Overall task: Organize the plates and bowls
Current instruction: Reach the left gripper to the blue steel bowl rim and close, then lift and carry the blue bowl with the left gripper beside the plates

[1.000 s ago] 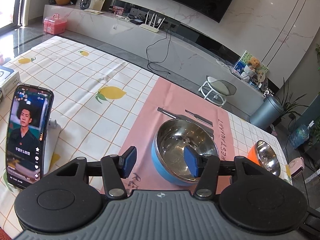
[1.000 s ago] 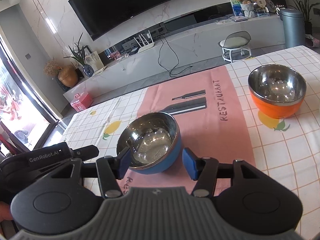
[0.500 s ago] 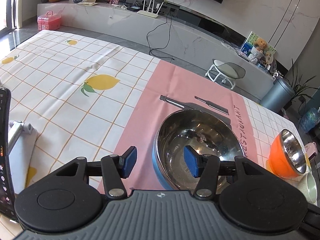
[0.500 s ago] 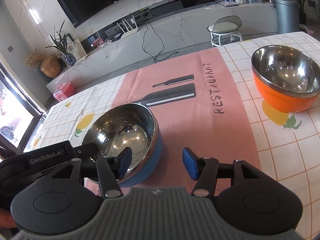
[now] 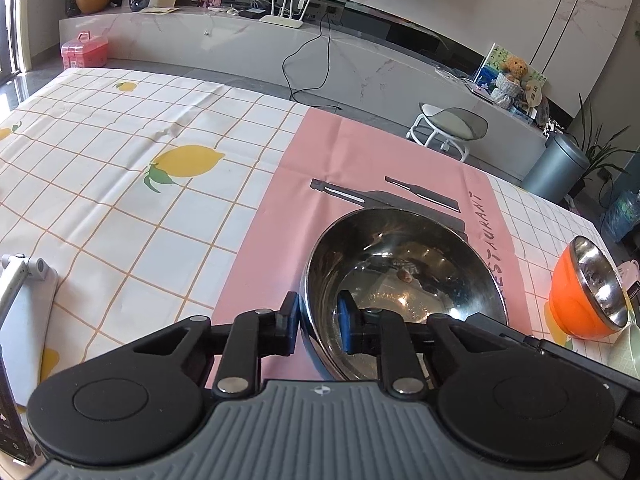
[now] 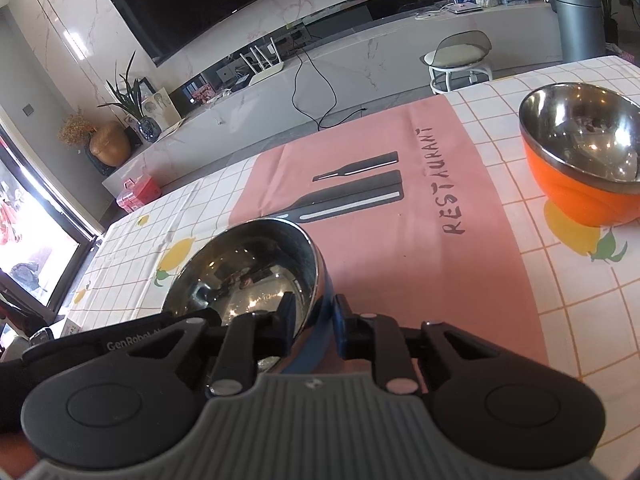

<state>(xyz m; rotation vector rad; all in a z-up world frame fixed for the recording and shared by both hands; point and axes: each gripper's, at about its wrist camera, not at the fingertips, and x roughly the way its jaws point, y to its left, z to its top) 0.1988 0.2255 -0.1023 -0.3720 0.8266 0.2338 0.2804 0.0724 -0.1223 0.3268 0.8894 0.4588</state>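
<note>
Both grippers are clamped on the rim of the same blue bowl (image 5: 404,280), which sits low and centre in each view on the pink placemat (image 5: 280,216). In the left wrist view the left gripper (image 5: 318,326) reaches forward from the bottom of the frame, its arms level and drawn in narrow: one blue pad presses the outside of the bowl's left wall, the other sits inside against the steel lining, so the rim is pinched between them. Part of the right gripper's black body runs in along the lower right edge of that frame. In the right wrist view the right gripper (image 6: 314,330) does the mirror of this — it grips the bowl's right side, with one finger inside the shiny interior and the other against the blue outer wall, jaws nearly together with only the wall between. The bowl (image 6: 248,272) fills the lower left-centre there, and the left gripper's black arm crosses the lower left corner of the frame, reaching to the bowl's far side. The orange bowl (image 6: 584,160) stands apart at the upper right of the right view — on the checked lemon tablecloth (image 5: 120,168), just off the placemat's edge — and appears at the right edge of the left view. A white phone stand (image 5: 24,304) shows at the left edge.
</note>
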